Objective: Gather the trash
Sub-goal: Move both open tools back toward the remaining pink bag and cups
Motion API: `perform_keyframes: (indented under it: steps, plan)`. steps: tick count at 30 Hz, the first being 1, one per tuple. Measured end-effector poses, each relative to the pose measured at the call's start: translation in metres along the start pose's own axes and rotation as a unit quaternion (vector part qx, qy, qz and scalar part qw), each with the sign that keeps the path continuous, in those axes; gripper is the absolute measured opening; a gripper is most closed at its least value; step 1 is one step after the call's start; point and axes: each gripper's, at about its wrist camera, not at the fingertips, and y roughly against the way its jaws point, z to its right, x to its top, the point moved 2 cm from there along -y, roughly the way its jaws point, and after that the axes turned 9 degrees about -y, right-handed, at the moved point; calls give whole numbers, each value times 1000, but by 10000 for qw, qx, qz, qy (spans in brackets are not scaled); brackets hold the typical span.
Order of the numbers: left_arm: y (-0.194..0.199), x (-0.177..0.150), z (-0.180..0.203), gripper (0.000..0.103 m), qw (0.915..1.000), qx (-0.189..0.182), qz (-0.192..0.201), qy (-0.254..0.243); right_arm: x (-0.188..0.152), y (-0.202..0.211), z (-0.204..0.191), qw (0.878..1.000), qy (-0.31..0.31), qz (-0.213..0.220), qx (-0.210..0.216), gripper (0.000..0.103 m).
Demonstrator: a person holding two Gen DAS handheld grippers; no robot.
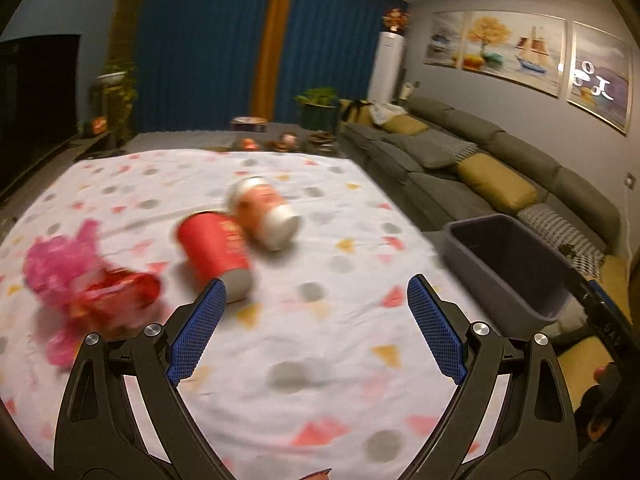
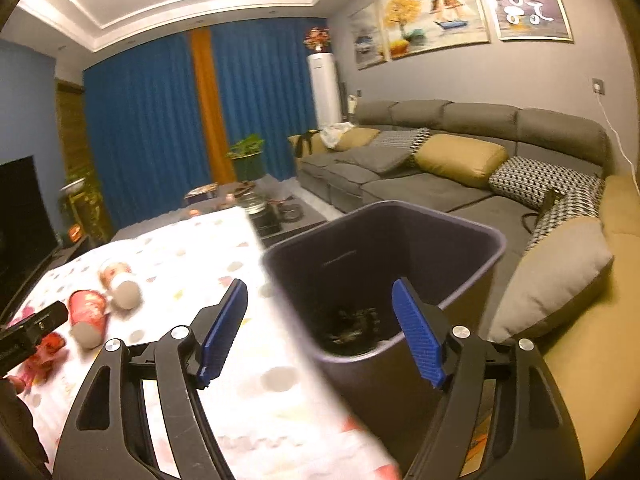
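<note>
Blue-padded jaws stand wide on both your tools, with nothing between either pair. Your right gripper (image 2: 320, 332) hangs over the near rim of the dark grey bin (image 2: 472, 232), which stands off the table's edge beside the sofa (image 2: 420, 188); some dark trash already lies at its bottom, so I judge you are between a drop and the next pick. Your left gripper (image 1: 316, 316) faces the patterned tablecloth (image 1: 320, 360), where the remaining trash lies: a red can (image 1: 216, 248) on its side just ahead of the left finger, an orange can (image 1: 264, 212) touching it beyond, and a crumpled pink and red wrapper (image 1: 80, 280) further left. Next, you likely need to centre the wide jaws on the red can across its body before closing. Only the right wrist view shows inside the bin; the left wrist view shows the wrapper whole, though blurred.
</note>
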Motion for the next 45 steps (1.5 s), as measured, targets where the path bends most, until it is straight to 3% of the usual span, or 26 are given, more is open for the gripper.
perform_keyframes:
  steps: [6, 17, 29, 39, 45]
  plan:
    - [22, -16, -48, 90, 9987, 422, -9, 295, -13, 3, -39, 9994, 87, -108, 323, 73]
    - [58, -30, -107, 90, 9946, 944, 136, 407, -41, 11, -111, 9955, 289, -344, 837, 73]
    - [80, -43, -178, 90, 9876, 1422, 182, 641, -87, 6, -212, 9805, 802, -775, 1621, 73]
    - [53, -45, -215, 90, 9887, 1328, -111, 684, -107, -6, -260, 9730, 984, -979, 1843, 73]
    - [25, -34, -224, 90, 9913, 1091, -294, 681, -108, -16, -275, 9717, 990, -1037, 1879, 73]
